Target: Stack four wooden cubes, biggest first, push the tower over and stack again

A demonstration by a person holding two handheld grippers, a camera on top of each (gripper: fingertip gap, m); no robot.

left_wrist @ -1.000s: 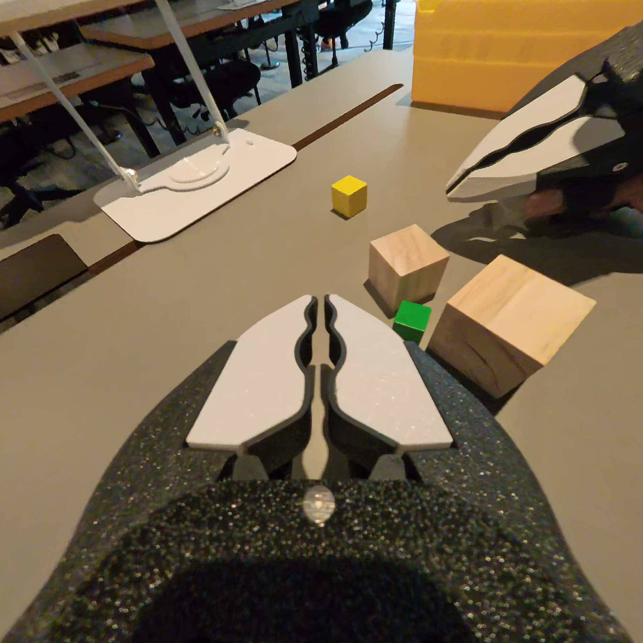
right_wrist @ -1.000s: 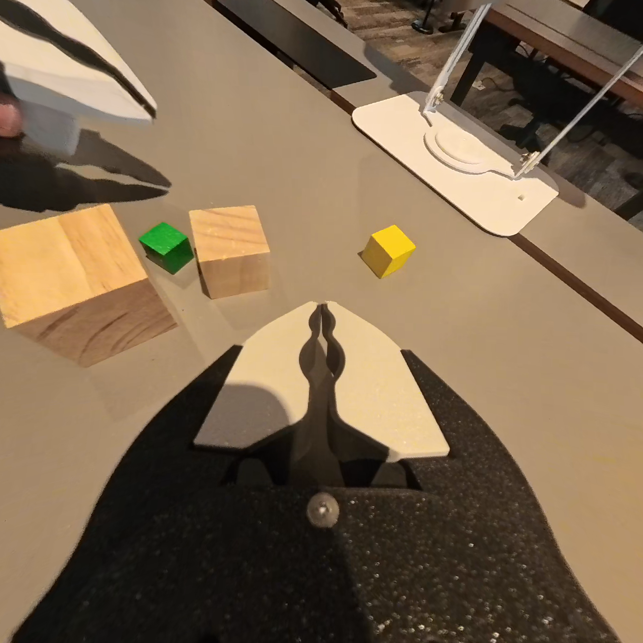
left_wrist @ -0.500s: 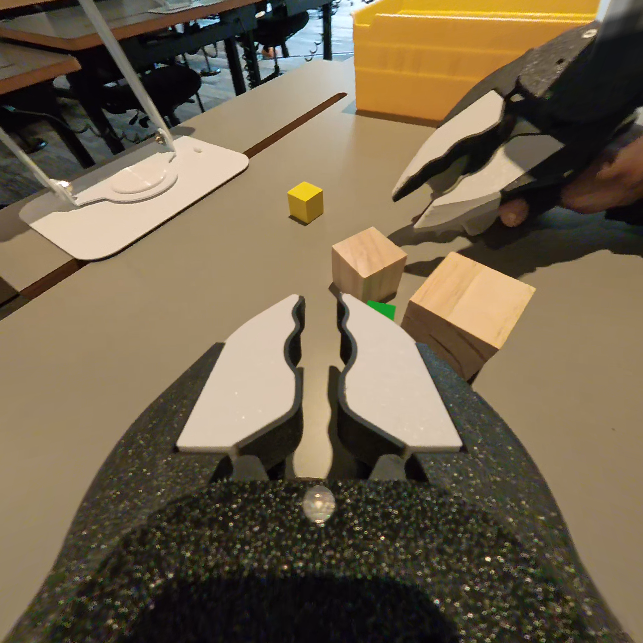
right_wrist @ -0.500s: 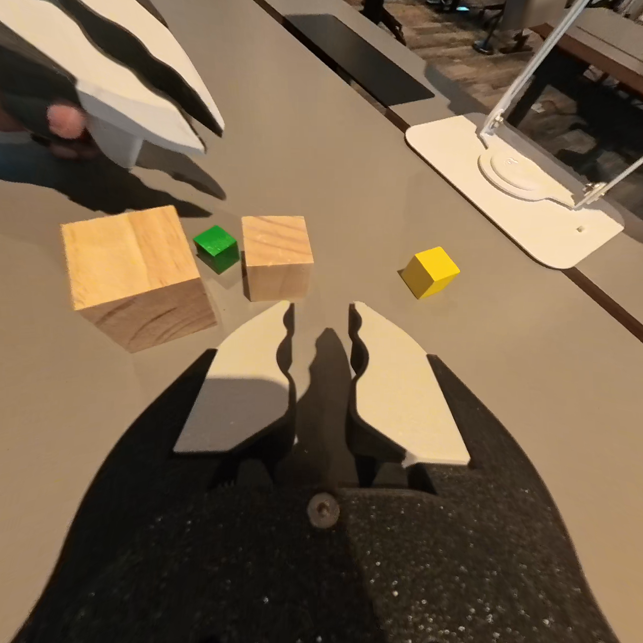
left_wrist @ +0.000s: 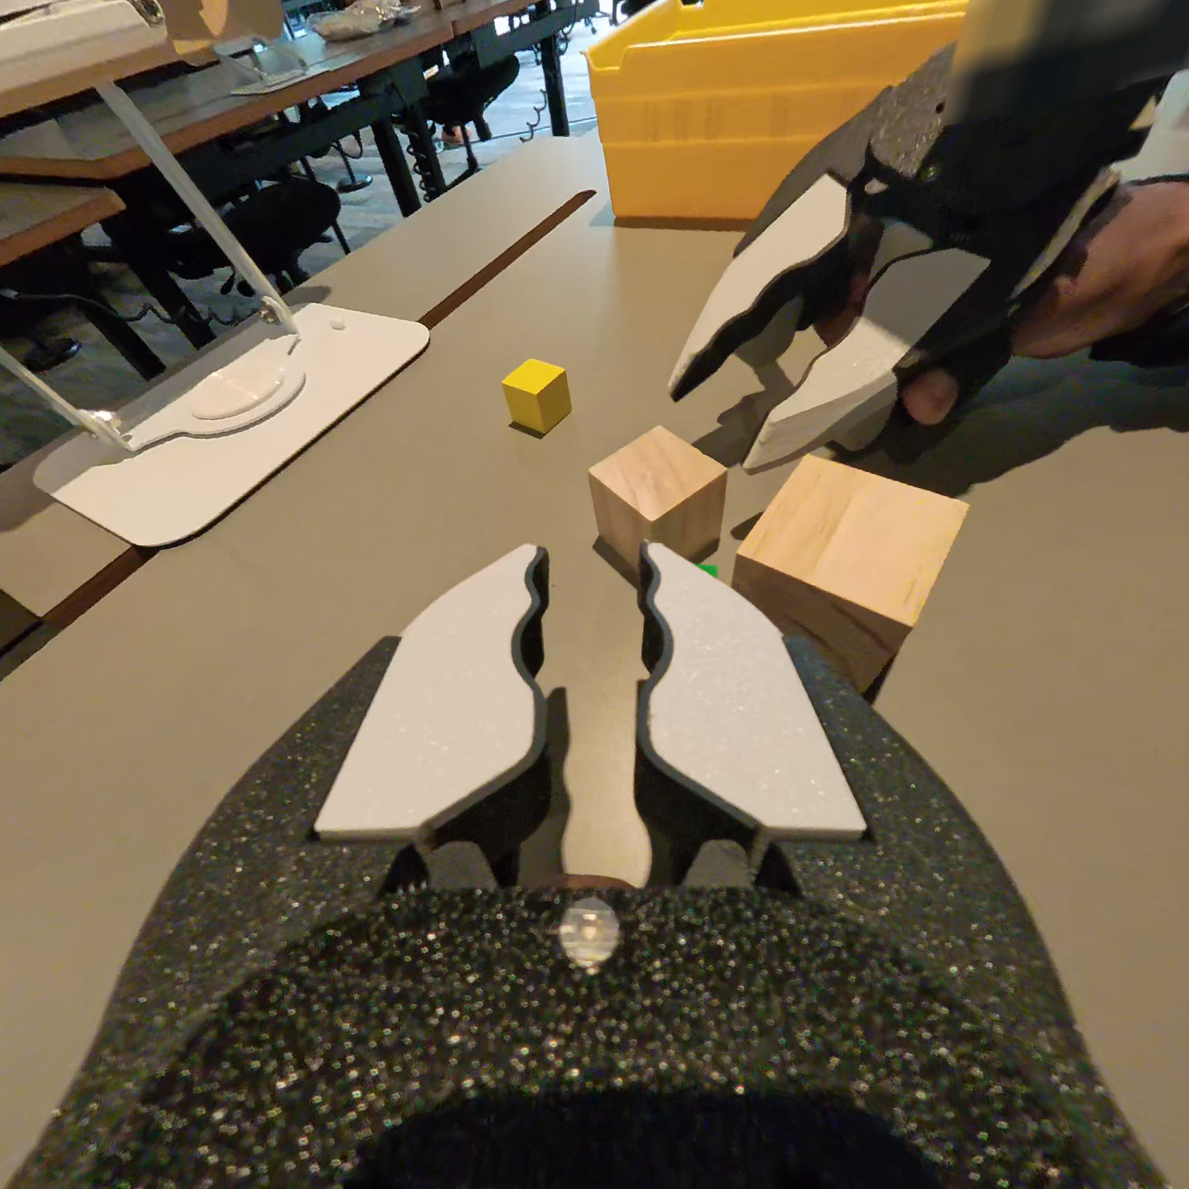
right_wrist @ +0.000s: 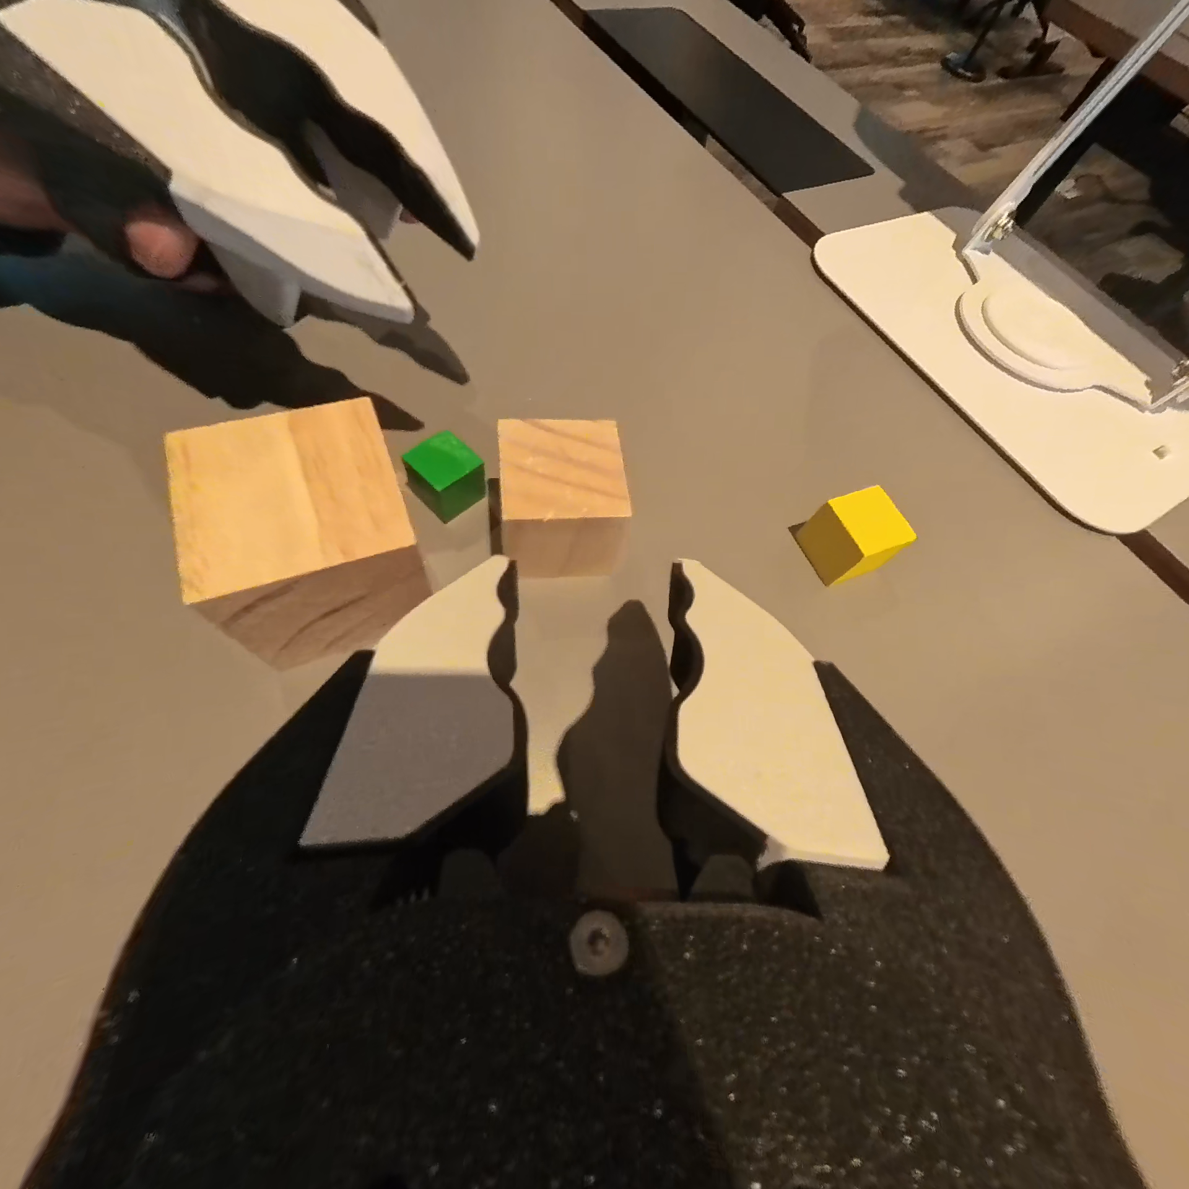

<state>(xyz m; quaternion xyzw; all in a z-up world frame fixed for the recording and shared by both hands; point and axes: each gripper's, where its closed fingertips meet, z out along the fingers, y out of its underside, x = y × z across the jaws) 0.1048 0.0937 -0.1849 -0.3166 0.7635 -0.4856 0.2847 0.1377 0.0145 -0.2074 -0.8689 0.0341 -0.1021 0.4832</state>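
Four cubes lie apart on the grey table (left_wrist: 257,643). The big wooden cube (left_wrist: 843,553) (right_wrist: 283,502) is beside the medium wooden cube (left_wrist: 656,495) (right_wrist: 563,489), with the small green cube (right_wrist: 445,473) between them; in the left wrist view the green cube (left_wrist: 706,570) is mostly hidden by my finger. The yellow cube (left_wrist: 537,394) (right_wrist: 856,534) lies off to one side. My left gripper (left_wrist: 592,556) (right_wrist: 437,283) is open and empty, just short of the medium cube. My right gripper (right_wrist: 590,569) (left_wrist: 714,424) is open and empty, facing the medium cube from the other side.
A white lamp base (left_wrist: 219,412) (right_wrist: 1004,360) with slanted rods stands at the table's edge. A yellow bin (left_wrist: 740,122) stands at the far end. A dark seam (left_wrist: 508,257) crosses the table. Other desks and chairs lie beyond. The grippers' ends are close to 9 cm from one another. The medium wooden cube (left_wrist: 656,495) is about 4 cm from my right fingertips. It is also in sight in the right wrist view (right_wrist: 530,447).
Both grippers have opened from nearly shut. Both have come closer to the cubes, the right one toward the medium cube. The cubes have not moved.
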